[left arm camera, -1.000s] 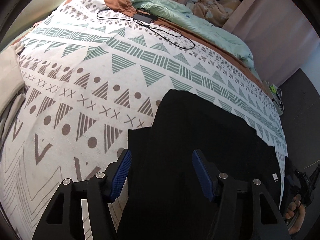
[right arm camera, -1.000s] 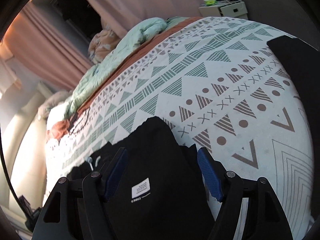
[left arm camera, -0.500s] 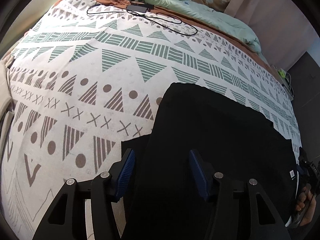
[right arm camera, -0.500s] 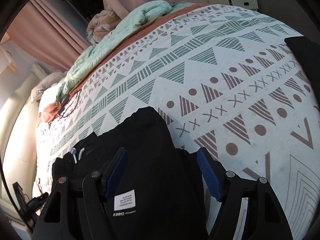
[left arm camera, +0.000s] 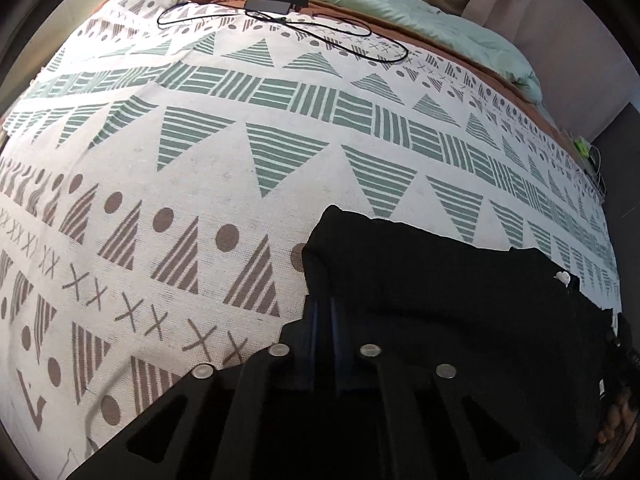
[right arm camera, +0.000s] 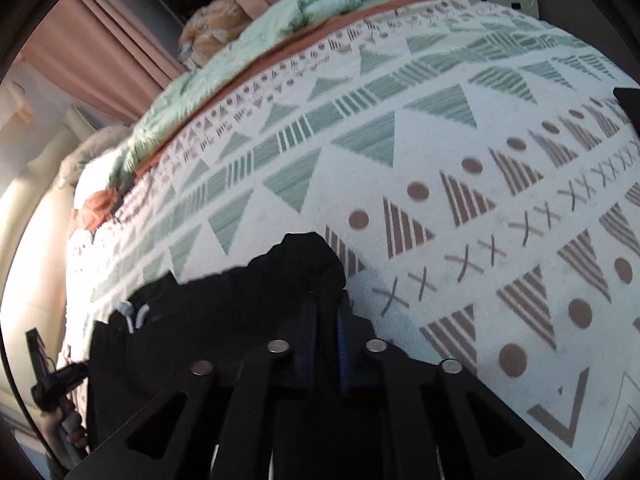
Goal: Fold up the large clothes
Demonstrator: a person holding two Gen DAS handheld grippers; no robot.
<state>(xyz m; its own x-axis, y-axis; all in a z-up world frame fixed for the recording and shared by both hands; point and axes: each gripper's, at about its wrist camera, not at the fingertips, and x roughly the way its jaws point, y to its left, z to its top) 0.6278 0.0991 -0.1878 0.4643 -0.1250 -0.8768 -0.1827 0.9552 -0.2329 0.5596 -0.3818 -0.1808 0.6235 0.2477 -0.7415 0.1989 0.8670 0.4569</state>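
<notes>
On the patterned bedspread point(left arm camera: 224, 92), one black garment point(left arm camera: 440, 292) lies along its near edge, long axis running from the left claw point(left arm camera: 325, 320) to the right claw point(right arm camera: 325, 316). Both claws, two in all, have just closed and pinch opposite ends of its near hem, ready to lift it.

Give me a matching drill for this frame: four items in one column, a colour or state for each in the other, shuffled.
Items:
1. left gripper
2. garment
3. cable
4. quilt

Descriptions:
A. pale green, bunched along the far side of the bed
B. black, lying on the patterned bedspread
C. shut on the dark fabric
D. thin, black, looped near the far end of the bed

Pairs: 1-C, 2-B, 3-D, 4-A
</notes>
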